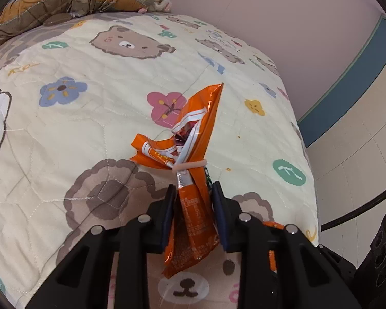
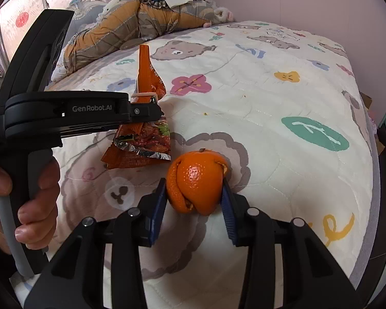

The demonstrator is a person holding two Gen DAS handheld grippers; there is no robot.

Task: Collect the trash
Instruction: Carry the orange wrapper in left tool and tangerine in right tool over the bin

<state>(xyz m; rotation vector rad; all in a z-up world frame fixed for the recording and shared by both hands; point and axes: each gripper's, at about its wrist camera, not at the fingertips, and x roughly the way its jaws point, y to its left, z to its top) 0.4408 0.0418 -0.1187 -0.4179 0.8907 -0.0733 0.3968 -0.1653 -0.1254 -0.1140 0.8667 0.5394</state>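
My left gripper (image 1: 193, 193) is shut on an orange snack wrapper (image 1: 190, 221), crumpled and bound by a rubber band, held above the bear-print quilt (image 1: 77, 128). The wrapper (image 2: 146, 139) and the left gripper (image 2: 151, 113) also show in the right wrist view, at the left. My right gripper (image 2: 194, 188) is shut on an orange peel (image 2: 195, 182) shaped like a whole fruit, just above the quilt (image 2: 283, 97).
A bunched brown and orange blanket (image 2: 131, 25) lies at the head of the bed. The pink wall (image 1: 296, 20) runs along the far side. The bed's right edge drops to a tiled floor (image 1: 352, 154). Small crumbs (image 2: 205, 114) lie on the quilt.
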